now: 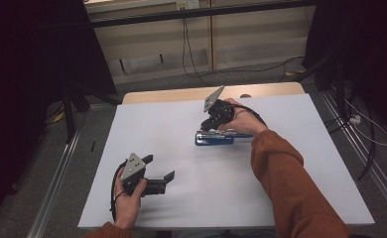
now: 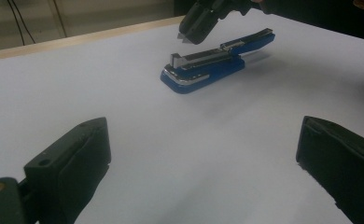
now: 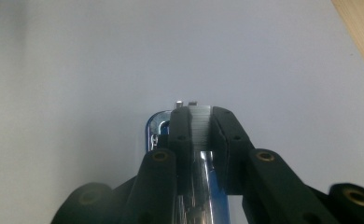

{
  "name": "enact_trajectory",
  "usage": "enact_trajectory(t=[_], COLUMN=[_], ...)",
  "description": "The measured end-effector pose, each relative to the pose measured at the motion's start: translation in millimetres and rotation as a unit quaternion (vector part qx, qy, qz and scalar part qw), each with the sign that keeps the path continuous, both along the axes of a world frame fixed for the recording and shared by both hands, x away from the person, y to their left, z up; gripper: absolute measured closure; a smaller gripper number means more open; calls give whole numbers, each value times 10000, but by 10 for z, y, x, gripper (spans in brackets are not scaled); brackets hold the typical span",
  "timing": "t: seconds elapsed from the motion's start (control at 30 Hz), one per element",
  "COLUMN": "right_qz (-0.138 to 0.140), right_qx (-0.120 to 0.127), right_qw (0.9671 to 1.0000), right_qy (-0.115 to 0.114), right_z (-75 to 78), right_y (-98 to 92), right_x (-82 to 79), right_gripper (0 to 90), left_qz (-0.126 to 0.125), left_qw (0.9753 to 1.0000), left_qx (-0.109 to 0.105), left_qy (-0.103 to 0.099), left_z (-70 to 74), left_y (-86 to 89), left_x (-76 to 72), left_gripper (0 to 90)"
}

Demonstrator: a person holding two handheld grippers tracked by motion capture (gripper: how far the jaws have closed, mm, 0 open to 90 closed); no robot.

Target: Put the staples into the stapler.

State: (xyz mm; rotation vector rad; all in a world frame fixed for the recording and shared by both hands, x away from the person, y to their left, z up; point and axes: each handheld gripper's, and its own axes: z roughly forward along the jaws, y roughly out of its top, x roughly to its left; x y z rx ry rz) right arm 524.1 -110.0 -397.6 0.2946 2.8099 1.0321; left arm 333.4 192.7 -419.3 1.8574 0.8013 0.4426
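Staples (image 3: pixel 199 126) sit pinched in the right hand-held gripper (image 3: pixel 199 119), poised over the open blue stapler (image 1: pixel 214 138) mid-worktop (image 1: pixel 181 119), seemingly for loading; the left hand-held gripper (image 1: pixel 158 168) waits, jaws apart.

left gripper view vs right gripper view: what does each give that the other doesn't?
Left gripper view: the blue stapler side-on along its whole length, the right gripper hanging over its front end, and the left gripper with its jaws wide apart, holding nothing.
Right gripper view: a close look down its own jaws, shut on a silvery ridged strip, probably staples, just above the stapler's chrome nose.
Both: the stapler, the white table and its wooden edge.
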Motion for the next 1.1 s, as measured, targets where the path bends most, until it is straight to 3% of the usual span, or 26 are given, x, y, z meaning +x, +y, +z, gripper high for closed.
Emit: enact_trajectory(t=[0.3,1.1], right_qz=[199,259], right_qx=[-87,-288], right_qw=[9998,9992], right_qy=[33,69], right_z=[-44,-120], right_y=[76,59], right_x=[24,35], right_gripper=[793,792], left_qz=[-19,-49], left_qw=[10000,10000], left_qx=[-9,21], left_qy=[-5,4], left_z=[-1,-2], left_y=[-2,0], left_x=[-1,1], left_gripper=[33,33])
